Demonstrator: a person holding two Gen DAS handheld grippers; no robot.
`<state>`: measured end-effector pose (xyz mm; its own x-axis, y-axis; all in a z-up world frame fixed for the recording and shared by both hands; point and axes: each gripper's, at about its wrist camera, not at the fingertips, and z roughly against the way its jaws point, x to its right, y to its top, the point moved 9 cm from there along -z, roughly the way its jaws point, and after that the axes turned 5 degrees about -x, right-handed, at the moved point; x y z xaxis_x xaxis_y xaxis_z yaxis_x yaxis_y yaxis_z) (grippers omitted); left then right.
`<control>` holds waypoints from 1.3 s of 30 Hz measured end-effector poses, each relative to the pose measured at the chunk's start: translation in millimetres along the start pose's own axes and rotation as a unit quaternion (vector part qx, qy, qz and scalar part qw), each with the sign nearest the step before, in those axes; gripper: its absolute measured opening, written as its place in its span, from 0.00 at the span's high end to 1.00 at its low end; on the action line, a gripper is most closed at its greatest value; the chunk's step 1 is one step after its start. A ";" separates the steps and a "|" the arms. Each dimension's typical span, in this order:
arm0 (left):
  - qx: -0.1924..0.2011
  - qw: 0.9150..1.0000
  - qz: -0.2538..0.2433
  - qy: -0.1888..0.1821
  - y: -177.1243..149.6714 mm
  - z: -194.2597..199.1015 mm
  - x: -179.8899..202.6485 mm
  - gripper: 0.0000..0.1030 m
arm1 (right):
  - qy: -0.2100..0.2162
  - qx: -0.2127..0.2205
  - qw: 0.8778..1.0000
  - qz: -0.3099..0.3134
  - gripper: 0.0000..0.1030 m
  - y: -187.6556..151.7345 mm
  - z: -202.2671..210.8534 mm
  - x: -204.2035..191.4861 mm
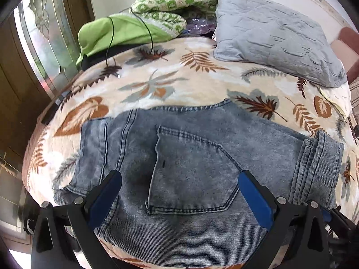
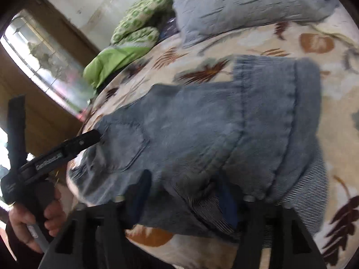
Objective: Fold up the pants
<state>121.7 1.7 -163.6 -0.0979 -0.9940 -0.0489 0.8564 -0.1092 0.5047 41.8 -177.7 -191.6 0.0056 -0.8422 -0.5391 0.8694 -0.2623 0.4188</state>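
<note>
The jeans lie on the bed, already folded into a compact stack: back pocket face up, with the rolled hems bunched at the stack's right edge in the left wrist view. From this I judge the main folds done and the step in hand to be the last fold or a final squaring of the stack.

The left gripper hovers over the pocket end of the jeans, fingers spread wide on either side of the pocket and holding nothing.

The right gripper sits at the near edge of the jeans by the hem end. Its view is blurred and denim drapes over its right finger, so I cannot tell whether it grips the cloth or only sits under it.

The next move probably calls for the left fingers to come down and pinch the near edge of the jeans, matching the right side so both corners lift evenly.

Beyond the jeans are a grey pillow, a green blanket and a thin black cable.
</note>
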 end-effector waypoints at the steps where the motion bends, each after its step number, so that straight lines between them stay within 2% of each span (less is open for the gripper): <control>1: -0.002 1.000 -0.001 -0.003 -0.8 -0.6 0.4 0.00 | 0.010 0.002 1.000 0.014 0.34 -1.6 4.3 -4.9; 3: -0.001 1.000 -0.002 -0.008 0.8 -2.0 5.1 0.00 | 0.022 0.027 0.999 0.010 0.34 0.8 21.2 -0.1; 6: -0.002 0.999 -0.015 -0.035 5.1 -0.9 28.0 0.00 | 0.016 0.089 0.995 -0.053 0.34 11.3 57.5 36.5; 8: 0.005 0.997 -0.037 -0.062 12.1 0.7 55.8 0.00 | 0.014 0.136 0.984 -0.113 0.34 14.3 84.3 69.6; 11: 0.002 0.991 -0.071 -0.109 22.1 -4.4 100.8 0.00 | 0.012 0.163 0.970 -0.179 0.34 13.6 105.9 105.0; 14: -0.022 0.982 -0.095 -0.159 30.8 -18.8 146.6 0.00 | 0.015 0.153 0.965 -0.210 0.34 5.8 106.0 122.4; 18: -0.088 0.966 -0.101 -0.220 31.7 -44.1 192.5 0.00 | 0.012 0.128 0.970 -0.204 0.34 -1.1 99.5 128.1; 20: -0.111 0.960 -0.093 -0.239 31.7 -55.1 204.8 0.00 | 0.013 0.115 0.974 -0.195 0.34 -5.4 97.2 128.3; 23: -0.130 0.957 -0.083 -0.244 32.0 -67.4 213.3 0.00 | 0.017 0.102 0.977 -0.188 0.34 -8.5 89.9 126.7; 25: -0.136 0.953 -0.096 -0.254 28.1 -68.2 221.6 0.00 | 0.016 0.092 0.978 -0.186 0.34 -9.5 85.2 127.1; 30: -0.126 0.945 -0.130 -0.274 22.2 -60.5 233.5 0.01 | 0.003 0.076 0.982 -0.173 0.34 -8.9 74.6 124.4; 32: -0.139 0.936 -0.129 -0.295 19.2 -59.5 236.8 0.19 | 0.001 0.074 0.983 -0.169 0.34 -8.5 73.1 122.8; 33: -0.143 0.932 -0.128 -0.308 18.4 -57.4 237.5 0.23 | -0.003 0.072 0.983 -0.167 0.34 -8.4 71.3 122.5; 34: -0.144 0.927 -0.127 -0.322 17.4 -54.0 237.9 0.31 | -0.005 0.069 0.984 -0.165 0.34 -8.6 69.9 122.4; 35: -0.144 0.925 -0.129 -0.327 16.9 -52.9 238.5 0.39 | -0.007 0.066 0.984 -0.163 0.34 -8.9 68.4 121.6; 39: -0.150 0.921 -0.126 -0.337 17.2 -51.5 238.1 0.41 | -0.018 0.058 0.988 -0.142 0.34 -9.7 61.7 115.8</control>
<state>139.2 -237.2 -211.0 -0.5189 -0.7171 0.4653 0.8548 -0.4342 0.2842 3.6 -301.7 -213.0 -0.2495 -0.7434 -0.6205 0.7714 -0.5400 0.3367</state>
